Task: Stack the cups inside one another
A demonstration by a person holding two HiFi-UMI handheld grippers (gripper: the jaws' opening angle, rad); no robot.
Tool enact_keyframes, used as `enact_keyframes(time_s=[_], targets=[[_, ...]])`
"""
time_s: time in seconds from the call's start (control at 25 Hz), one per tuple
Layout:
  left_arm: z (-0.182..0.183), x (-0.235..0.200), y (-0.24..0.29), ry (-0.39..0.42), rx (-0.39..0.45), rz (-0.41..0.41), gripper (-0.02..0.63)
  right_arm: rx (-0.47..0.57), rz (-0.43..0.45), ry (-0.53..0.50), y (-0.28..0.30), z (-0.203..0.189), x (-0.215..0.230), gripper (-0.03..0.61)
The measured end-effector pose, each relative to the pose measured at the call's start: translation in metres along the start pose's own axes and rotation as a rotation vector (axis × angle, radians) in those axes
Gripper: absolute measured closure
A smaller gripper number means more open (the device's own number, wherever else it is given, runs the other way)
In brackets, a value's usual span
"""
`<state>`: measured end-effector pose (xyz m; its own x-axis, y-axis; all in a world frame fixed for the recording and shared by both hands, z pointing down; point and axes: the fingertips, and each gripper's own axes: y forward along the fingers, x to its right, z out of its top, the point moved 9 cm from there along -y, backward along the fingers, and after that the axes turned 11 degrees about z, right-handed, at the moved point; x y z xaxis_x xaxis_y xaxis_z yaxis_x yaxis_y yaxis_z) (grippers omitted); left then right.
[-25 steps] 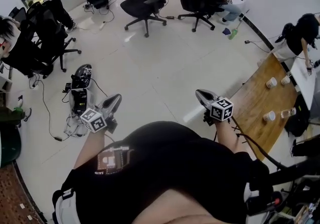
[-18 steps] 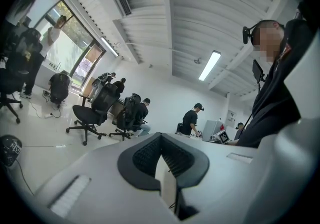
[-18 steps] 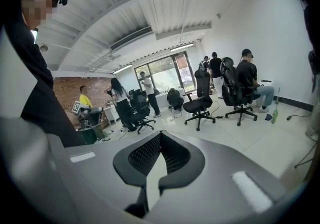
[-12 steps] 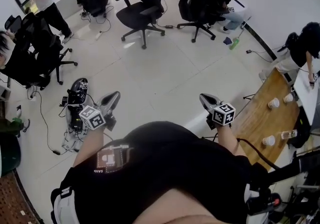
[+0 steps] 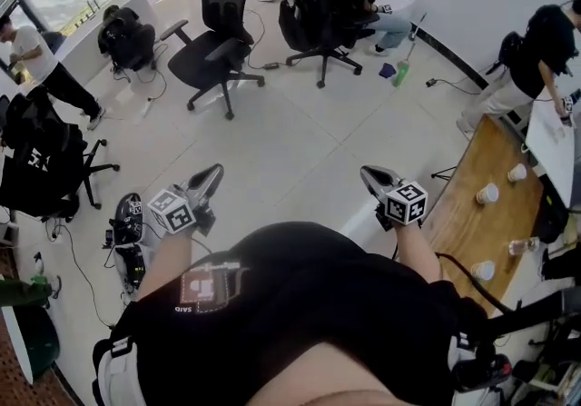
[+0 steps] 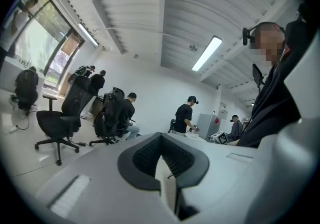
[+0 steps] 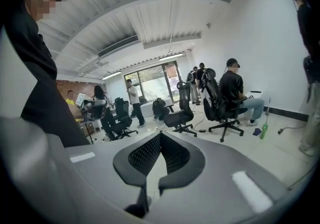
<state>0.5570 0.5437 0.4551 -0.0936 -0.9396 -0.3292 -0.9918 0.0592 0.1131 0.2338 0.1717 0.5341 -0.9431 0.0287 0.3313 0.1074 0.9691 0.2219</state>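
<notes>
A pale tiled floor (image 5: 300, 150) is being seen from steeply above, past the black shirt of the person wearing the camera. The left tongs (image 5: 211, 175) are being held out over the floor at the left, with the jaws closed tip to tip and nothing gripped between them. The right tongs (image 5: 368, 175) are being held out at the right, also closed together and empty, just beside the near edge of a wooden counter (image 5: 458, 213). On that counter, well apart from both tongs, the paper cups are being left standing separately: one paper cup (image 5: 487, 193) mid-counter, a second paper cup (image 5: 516, 173) beyond it, and a third paper cup (image 5: 483, 270) nearer the person. A clear container (image 5: 520, 247) is also being carried by the counter. A black office chair (image 5: 213, 41) is standing across the floor.
</notes>
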Motion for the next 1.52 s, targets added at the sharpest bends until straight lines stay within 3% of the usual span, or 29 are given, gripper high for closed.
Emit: enact_keyframes(time_s=[0.24, 0.44, 0.64, 0.72, 1.0, 1.2, 1.36, 1.52], targets=[[0.003, -0.025, 0.159, -0.016, -0.089, -0.211, 0.612, 0.055, -0.237, 0.103, -0.043, -0.003, 0.065, 0.565], [0.017, -0.054, 0.314, -0.024, -0.14, -0.41, 0.612, 0.101, -0.448, 0.131, -0.058, 0.02, 0.122, 0.565], [0.046, -0.051, 0.453, 0.023, -0.264, -0.638, 0.612, 0.196, -0.699, 0.218, -0.088, 0.029, 0.138, 0.565], [0.055, -0.044, 0.503, 0.058, -0.291, -0.694, 0.612, 0.239, -0.767, 0.228, -0.095, 0.036, 0.152, 0.565], [0.036, 0.026, 0.614, 0.083, -0.344, -0.82, 0.612, 0.274, -0.817, 0.196, -0.126, 0.056, 0.193, 0.565], [0.033, 0.087, 0.674, 0.07, -0.315, -0.806, 0.612, 0.273, -0.801, 0.151, -0.174, 0.072, 0.247, 0.565], [0.023, 0.136, 0.714, 0.086, -0.338, -0.814, 0.612, 0.298, -0.791, 0.133, -0.212, 0.071, 0.273, 0.565], [0.016, 0.203, 0.76, 0.112, -0.386, -0.907, 0.612, 0.328, -0.837, 0.145, -0.242, 0.066, 0.284, 0.565]])
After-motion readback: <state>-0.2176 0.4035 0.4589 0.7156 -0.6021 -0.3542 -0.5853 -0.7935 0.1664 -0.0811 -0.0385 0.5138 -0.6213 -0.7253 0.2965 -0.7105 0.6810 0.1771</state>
